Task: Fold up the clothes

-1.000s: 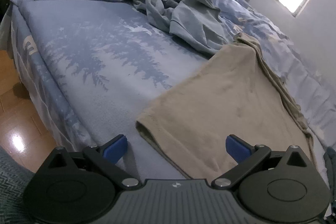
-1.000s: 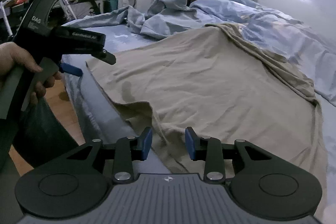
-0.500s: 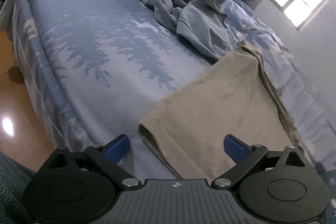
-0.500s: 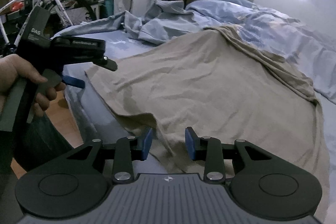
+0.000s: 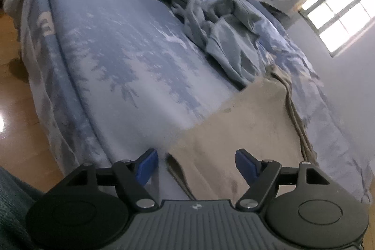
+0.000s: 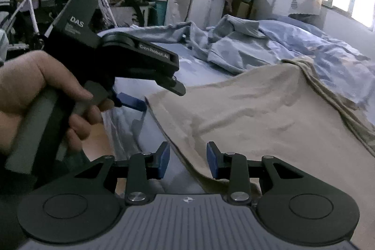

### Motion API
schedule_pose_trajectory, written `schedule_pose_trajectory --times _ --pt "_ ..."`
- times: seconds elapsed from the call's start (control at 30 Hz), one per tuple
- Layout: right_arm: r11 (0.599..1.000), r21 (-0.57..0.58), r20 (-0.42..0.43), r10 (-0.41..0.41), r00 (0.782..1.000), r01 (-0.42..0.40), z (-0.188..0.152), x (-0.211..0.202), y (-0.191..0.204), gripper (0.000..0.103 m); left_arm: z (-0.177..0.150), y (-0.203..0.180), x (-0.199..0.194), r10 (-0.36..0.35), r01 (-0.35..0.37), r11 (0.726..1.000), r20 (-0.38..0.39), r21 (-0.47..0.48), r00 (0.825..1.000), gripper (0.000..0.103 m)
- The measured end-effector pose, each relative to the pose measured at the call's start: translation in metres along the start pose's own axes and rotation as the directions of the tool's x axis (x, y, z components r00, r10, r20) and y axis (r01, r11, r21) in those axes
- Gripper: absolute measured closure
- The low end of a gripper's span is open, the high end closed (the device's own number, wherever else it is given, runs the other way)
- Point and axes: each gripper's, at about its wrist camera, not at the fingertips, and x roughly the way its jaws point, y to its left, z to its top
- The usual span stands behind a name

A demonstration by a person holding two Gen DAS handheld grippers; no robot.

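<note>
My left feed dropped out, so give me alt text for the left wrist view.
The left claw has just been closing but is open around the near corner of a beige garment, pads not pressing it. The garment lies flat on a blue tree-print bedsheet, with crumpled grey-blue clothes behind it.

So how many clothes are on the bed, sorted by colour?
Flat beige cotton garment: 1
Crumpled grey-blue fabric garment: 1, as far as I can tell; the heap may hide more
Total: 2
</note>
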Motion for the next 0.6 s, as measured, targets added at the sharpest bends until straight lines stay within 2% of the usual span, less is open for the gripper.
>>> schedule_pose_trajectory --times 0.03,0.2,0.23,0.27,0.3,0.33,0.37,0.43,0.6 --pt "1.000 0.003 0.003 0.005 1.000 -0.005 0.001 0.001 0.001 0.068 0.002 0.001 -0.001 -0.001 0.000 1.000 0.019 0.005 1.000 0.030" --pt "0.999 0.036 -0.003 0.005 1.000 -0.005 -0.001 0.005 -0.003 0.068 0.005 0.004 0.007 -0.022 0.022 1.000 0.001 0.006 1.000 0.030" --pt "0.999 0.045 -0.004 0.002 1.000 -0.002 -0.001 0.005 -0.005 0.068 0.005 0.004 0.008 -0.026 0.026 1.000 0.000 0.006 1.000 0.033" --pt "0.999 0.053 -0.004 0.000 1.000 0.001 -0.001 0.005 -0.006 0.068 0.005 0.004 0.007 -0.029 0.029 1.000 0.000 0.006 1.000 0.039" --pt "0.998 0.056 -0.005 -0.001 1.000 0.001 -0.001 0.006 -0.006 0.068 0.005 0.005 0.007 -0.034 0.034 0.999 0.002 0.005 0.999 0.057" --pt "0.999 0.054 -0.005 -0.003 1.000 0.004 0.000 0.007 -0.006 0.068 0.006 0.005 0.006 -0.041 0.041 0.999 -0.002 0.004 0.999 0.082" --pt "0.999 0.047 -0.005 -0.003 1.000 0.003 0.000 0.008 -0.004 0.068 0.006 0.005 0.006 -0.048 0.048 0.999 -0.005 0.002 0.999 0.091" --pt "1.000 0.029 -0.003 -0.003 1.000 0.003 0.002 0.011 0.000 0.068 0.007 0.006 0.004 -0.063 0.063 0.998 -0.009 -0.003 0.998 0.099" --pt "0.998 -0.069 0.009 -0.001 1.000 0.001 0.013 0.030 0.022 0.068 0.011 0.006 -0.006 -0.107 0.107 0.994 0.014 -0.037 0.994 0.101"
